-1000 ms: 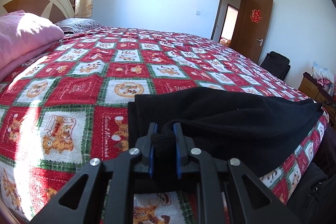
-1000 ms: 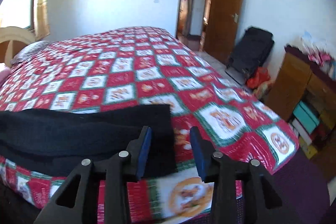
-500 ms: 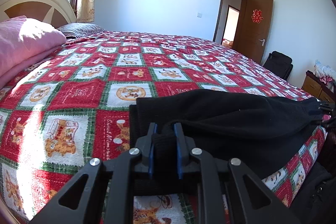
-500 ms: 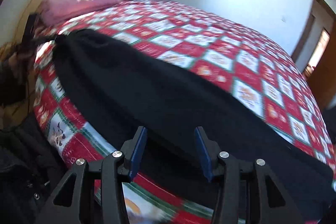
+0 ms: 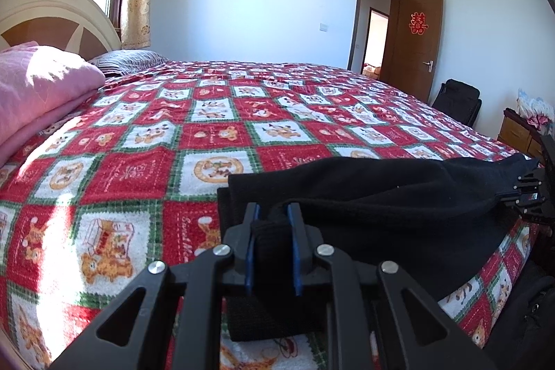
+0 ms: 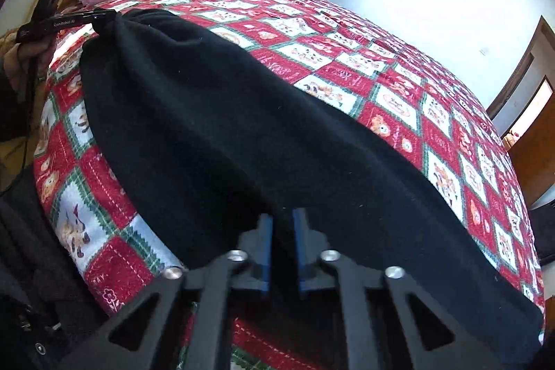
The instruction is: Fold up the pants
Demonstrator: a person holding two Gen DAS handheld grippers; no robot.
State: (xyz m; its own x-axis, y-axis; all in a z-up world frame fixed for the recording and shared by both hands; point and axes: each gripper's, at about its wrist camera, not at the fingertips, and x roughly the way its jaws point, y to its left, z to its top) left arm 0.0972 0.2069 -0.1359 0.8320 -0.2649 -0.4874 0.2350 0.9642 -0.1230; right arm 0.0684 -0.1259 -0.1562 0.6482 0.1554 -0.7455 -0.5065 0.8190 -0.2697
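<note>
One pair of black pants [image 5: 374, 196] lies along the near edge of the bed [image 5: 215, 141], each end pinched in one of two tools: left hand-held gripper [image 5: 271, 214], right hand-held gripper [image 6: 282, 224]. Thick fabric may slip free or sag unevenly, skewing the fold. Far left, one pink blanket [image 5: 38, 85].

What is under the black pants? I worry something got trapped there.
Only the red patchwork bedspread shows around the black pants, which both claws grip. Whatever lies beneath the cloth is covered.
</note>
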